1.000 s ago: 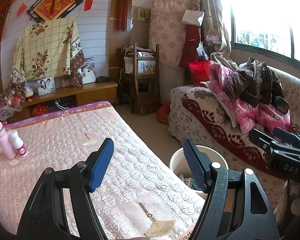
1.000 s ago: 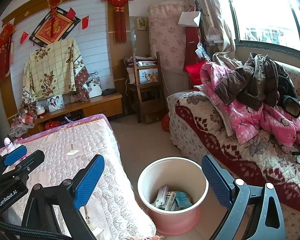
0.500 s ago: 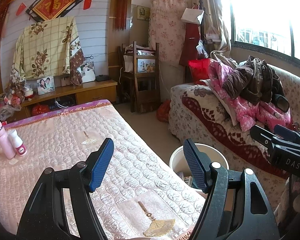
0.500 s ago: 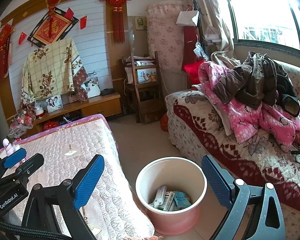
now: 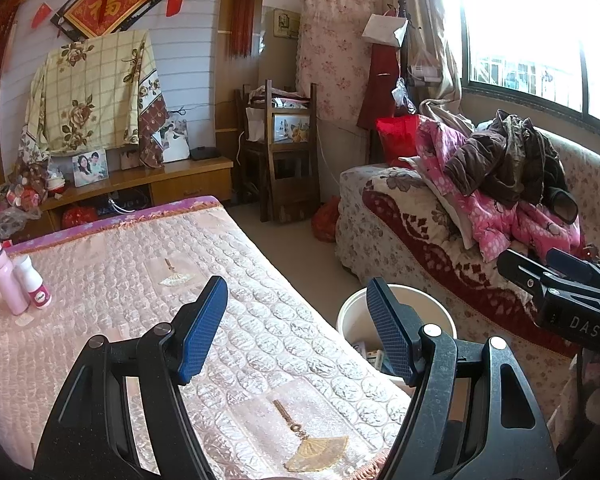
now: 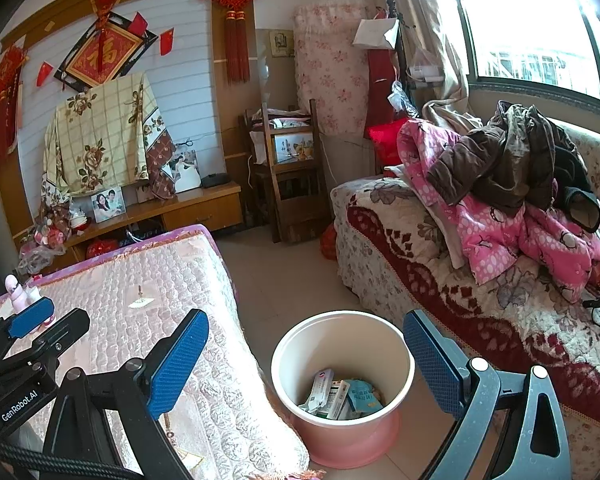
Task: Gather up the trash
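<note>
Nothing has shifted since the earlier frame — both grippers, left (image 5: 296,328) and right (image 6: 304,364), gape empty over the bin (image 6: 342,364) at 6 o'clock, trash (image 6: 340,396) inside — so scan the table (image 5: 100,300) before reaching.

The right gripper (image 6: 306,364), jaws apart and empty, hangs above the bin (image 6: 342,334) holding packets (image 6: 340,398).

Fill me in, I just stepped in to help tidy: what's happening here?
A person holds two blue-padded handheld grippers, collecting trash. The left gripper and the right gripper are both open and empty. The round pink-and-white plastic bin stands on the floor between the pink quilted table cover and the floral sofa, already holding crumpled packets and wrappers. Two pink bottles stand on the table cover.
</note>
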`<state>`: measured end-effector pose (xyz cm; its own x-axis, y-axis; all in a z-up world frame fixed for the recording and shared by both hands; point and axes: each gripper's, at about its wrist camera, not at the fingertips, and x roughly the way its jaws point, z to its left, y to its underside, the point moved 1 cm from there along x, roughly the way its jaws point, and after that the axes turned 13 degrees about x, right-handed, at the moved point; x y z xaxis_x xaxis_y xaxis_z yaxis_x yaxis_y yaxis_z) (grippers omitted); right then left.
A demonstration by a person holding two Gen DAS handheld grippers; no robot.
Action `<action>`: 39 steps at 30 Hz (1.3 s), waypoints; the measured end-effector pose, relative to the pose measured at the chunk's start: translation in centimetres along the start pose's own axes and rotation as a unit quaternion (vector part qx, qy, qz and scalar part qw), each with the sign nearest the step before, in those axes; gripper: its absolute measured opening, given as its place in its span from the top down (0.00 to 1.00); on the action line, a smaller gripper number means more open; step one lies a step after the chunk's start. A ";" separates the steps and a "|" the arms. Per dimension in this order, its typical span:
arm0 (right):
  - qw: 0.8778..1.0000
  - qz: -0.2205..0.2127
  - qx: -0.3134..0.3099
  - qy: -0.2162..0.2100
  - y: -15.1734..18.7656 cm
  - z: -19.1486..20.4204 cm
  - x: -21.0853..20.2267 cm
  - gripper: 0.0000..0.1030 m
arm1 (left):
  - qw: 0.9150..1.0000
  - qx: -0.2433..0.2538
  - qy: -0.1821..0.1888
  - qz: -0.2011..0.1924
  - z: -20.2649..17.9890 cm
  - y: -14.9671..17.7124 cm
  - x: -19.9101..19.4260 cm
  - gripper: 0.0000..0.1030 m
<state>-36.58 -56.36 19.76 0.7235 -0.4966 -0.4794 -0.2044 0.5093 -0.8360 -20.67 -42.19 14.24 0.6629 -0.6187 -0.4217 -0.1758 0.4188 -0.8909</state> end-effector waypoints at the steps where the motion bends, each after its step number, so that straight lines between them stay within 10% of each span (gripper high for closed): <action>1: 1.000 0.000 0.000 0.000 0.0 0.0 0.0 0.06 | 1.000 0.000 0.000 0.000 0.0 0.0 0.0 0.31; 39: 1.000 0.022 0.001 0.011 0.8 -0.8 1.5 0.06 | 1.000 0.000 0.012 0.021 -0.2 0.4 1.5 0.31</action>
<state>-36.17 -57.28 18.12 0.6993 -0.4884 -0.5220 -0.2350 0.5325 -0.8131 -19.88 -43.11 13.20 0.6366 -0.6168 -0.4629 -0.2036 0.4445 -0.8723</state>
